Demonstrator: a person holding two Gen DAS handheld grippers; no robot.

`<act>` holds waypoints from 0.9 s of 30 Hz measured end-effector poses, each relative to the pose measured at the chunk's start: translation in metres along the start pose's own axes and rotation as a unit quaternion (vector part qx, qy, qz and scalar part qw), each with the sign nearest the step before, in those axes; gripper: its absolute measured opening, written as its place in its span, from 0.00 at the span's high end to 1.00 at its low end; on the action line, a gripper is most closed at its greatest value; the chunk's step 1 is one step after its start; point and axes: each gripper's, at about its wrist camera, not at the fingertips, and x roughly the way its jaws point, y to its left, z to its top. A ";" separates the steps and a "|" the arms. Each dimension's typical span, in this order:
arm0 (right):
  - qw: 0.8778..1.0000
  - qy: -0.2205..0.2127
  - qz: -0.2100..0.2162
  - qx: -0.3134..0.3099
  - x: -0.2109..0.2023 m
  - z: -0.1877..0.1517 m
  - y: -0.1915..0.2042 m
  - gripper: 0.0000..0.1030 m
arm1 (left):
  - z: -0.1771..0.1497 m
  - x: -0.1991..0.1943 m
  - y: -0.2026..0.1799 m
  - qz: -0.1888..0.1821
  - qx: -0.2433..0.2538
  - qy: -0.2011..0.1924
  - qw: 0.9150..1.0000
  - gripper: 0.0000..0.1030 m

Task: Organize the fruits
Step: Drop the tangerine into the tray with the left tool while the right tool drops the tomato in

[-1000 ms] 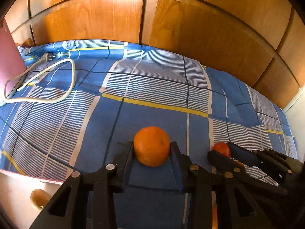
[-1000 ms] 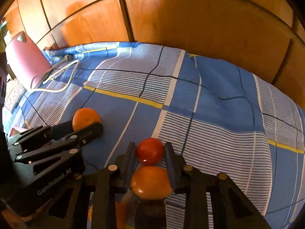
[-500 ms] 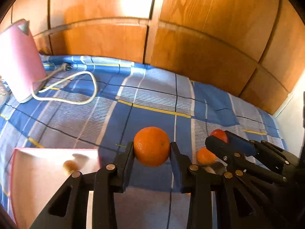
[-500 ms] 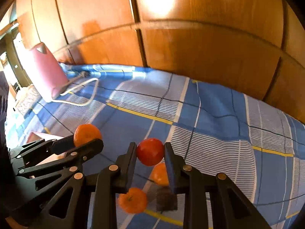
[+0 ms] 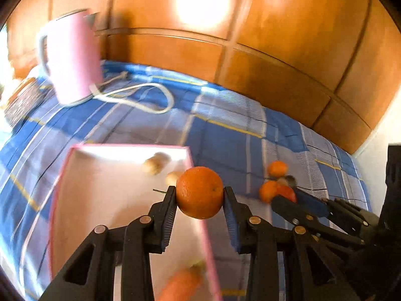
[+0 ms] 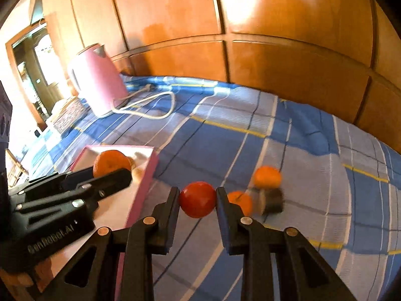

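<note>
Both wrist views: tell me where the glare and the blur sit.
Left wrist view: a white glare patch burns out the brown wooden panel wall; the pink electric kettle and pink-rimmed box are smeared, while the round orange is sharp. Right wrist view: glare on the same wall, blurred loose small oranges, crisp round red tomato.

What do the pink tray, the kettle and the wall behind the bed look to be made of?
Pink tray: likely thin plastic or card, smooth pale floor with a slim pink rim; blur leaves it open. Kettle: pink, matte-looking shell, probably plastic or coated metal. Wall panels: wood or veneer, glossy varnish, shown by grain and bright glare patches.
</note>
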 end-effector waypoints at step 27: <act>0.973 0.086 0.165 -0.136 0.017 -0.068 0.158 0.71 | -0.032 -0.026 0.127 0.062 -0.090 0.009 0.994 0.62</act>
